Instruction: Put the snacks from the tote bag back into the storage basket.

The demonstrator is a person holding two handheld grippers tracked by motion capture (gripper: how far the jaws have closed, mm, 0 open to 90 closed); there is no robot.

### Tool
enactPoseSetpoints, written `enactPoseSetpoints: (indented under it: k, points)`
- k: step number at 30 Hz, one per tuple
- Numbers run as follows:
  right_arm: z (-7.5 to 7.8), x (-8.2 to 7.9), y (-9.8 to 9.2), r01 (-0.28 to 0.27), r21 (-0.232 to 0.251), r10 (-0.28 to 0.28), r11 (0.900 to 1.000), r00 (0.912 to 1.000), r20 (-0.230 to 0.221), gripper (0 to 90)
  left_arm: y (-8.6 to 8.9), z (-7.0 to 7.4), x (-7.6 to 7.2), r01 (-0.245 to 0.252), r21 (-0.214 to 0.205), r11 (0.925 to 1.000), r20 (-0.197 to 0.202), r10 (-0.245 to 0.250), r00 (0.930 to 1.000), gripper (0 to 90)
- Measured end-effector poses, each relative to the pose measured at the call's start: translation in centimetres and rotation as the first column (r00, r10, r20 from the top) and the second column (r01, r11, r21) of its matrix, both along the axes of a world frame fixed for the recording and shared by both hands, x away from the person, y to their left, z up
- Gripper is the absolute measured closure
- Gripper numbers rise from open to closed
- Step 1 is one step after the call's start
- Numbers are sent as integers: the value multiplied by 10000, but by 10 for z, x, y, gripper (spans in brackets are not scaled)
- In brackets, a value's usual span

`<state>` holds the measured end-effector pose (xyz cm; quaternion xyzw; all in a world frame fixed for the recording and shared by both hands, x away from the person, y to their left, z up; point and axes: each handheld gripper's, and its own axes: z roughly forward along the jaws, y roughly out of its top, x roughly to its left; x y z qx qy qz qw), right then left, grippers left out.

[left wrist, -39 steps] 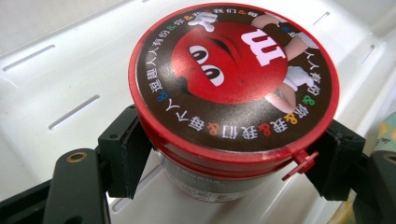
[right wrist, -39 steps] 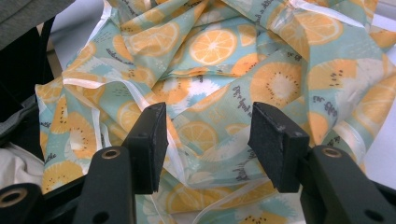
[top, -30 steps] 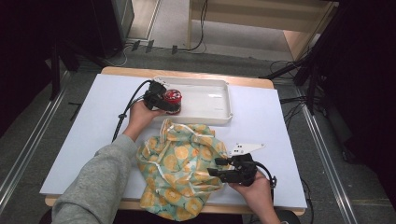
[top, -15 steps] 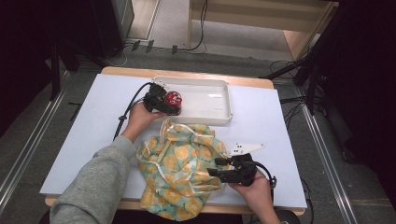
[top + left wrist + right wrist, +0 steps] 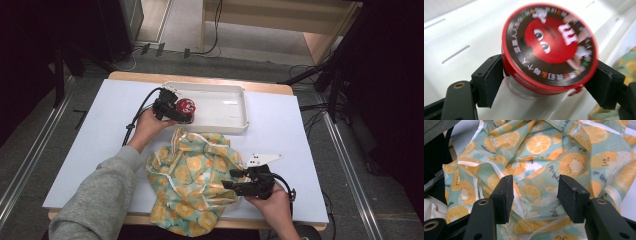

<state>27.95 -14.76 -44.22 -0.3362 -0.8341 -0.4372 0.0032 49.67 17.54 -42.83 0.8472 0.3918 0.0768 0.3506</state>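
The left gripper [image 5: 184,111] is clamped on a round can with a red lid [image 5: 186,106]; in the left gripper view both black pads press on the sides of this can [image 5: 549,50] just under the lid. The can is over the left end of the white tray [image 5: 227,102], which stands at the far edge of the tabletop [image 5: 90,145], near its middle. The right gripper [image 5: 234,181] is near the front edge, toward the right corner, and its jaws stand apart. In the right gripper view a fold of the orange-patterned cloth bag [image 5: 541,157] lies between the pads, but they do not press on it. The bag [image 5: 195,185] lies crumpled between the tray and the front edge, and it hangs a little over this edge.
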Motion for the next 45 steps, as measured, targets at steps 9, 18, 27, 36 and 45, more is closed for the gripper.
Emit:
enactPoseSetpoints:
  k: [9, 18, 27, 36, 45]
  points:
    - [0, 0, 0, 24, 5, -24, 10000, 10000, 9, 477, 13, 26, -13, -53, -404, 9992, 263, 64, 9996, 332]
    - [0, 0, 1, 49, -21, -49, 10000, 10000, -28, 478, 12, 41, -33, 302, -477, 9984, 686, -269, 9973, 676]
    - [0, 0, 0, 27, -19, -27, 10000, 10000, 5, 480, -1, 29, -39, 656, -494, 9966, 229, -646, 9977, 897]
    - [0, -1, 0, 25, 2, -25, 10000, 10000, 16, 483, -4, 11, -36, 451, -354, 9984, 14, -450, 9990, 898]
    - [0, -1, 0, 19, -17, -19, 10000, 10000, 14, 483, 4, 10, -35, 318, -277, 9991, 64, -317, 9995, 889]
